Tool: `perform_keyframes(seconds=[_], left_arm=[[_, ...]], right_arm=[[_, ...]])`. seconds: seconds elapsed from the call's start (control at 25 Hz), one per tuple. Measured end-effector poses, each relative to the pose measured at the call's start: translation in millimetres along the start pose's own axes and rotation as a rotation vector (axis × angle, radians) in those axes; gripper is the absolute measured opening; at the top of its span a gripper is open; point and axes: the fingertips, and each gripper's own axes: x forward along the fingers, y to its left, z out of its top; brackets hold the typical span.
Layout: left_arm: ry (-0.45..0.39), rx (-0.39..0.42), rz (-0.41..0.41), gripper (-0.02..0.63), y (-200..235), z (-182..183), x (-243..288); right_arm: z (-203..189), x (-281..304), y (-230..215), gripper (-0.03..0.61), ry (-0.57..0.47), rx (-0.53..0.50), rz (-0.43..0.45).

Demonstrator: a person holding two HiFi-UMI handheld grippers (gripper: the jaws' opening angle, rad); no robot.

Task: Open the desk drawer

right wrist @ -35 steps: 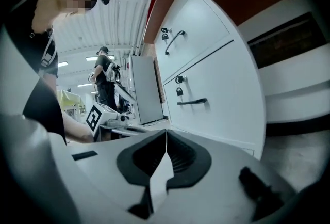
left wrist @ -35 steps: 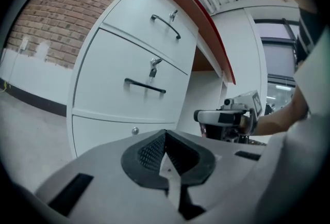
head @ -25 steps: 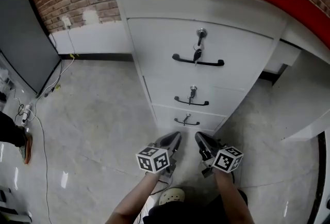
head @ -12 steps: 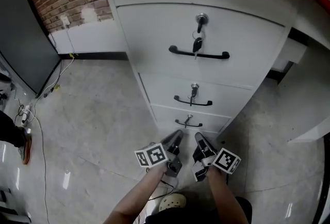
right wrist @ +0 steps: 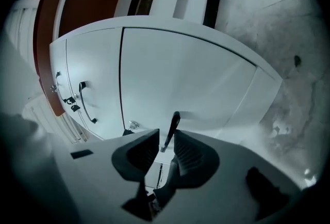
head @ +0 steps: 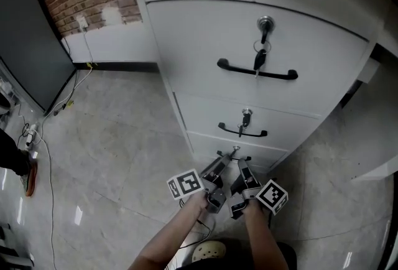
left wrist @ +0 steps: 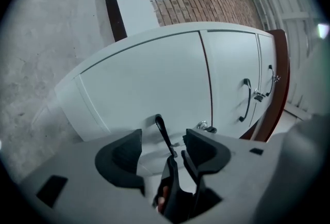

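Grasp step: left claw (left wrist: 165, 140) wide, right claw (right wrist: 165, 140) narrower, both just opening around the handle (left wrist: 160, 126). Next, clamp it and pull the drawer (head: 261, 157) out.

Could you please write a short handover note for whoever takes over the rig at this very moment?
Left gripper: jaws have just been opening and now stand apart, with the bottom drawer handle between them, not gripped.
Right gripper: jaws also just opened, set round the same handle, pads not pressing on it.
The bottom drawer of the white cabinet is shut.
Done: both grippers are at the handle.
Left: close on the handle and pull the drawer out.
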Motion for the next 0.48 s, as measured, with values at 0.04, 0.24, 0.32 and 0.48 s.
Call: perform_keyframes(seconds=[0.04,0.24,0.32,0.48], left_arm=[[-0.004,-0.018,-0.009,0.261,1,2,2],[-0.033,-0.092,-0.026,0.259,8,5,5],[-0.027,-0.089,-0.018,0.259,12,5,7],[-0.026,-0.092,0.016,0.219,22,7,8]], right_arm=[[-1,0,-3,0.082,-0.015,0.014,-0.011],[-4,4,-9,0.115,0.007,0.059,-0.011],[1,4,-10,0.115,-0.007,0.068,-0.012],[6,11,-11,0.115,-0.036,0.081,0.004]])
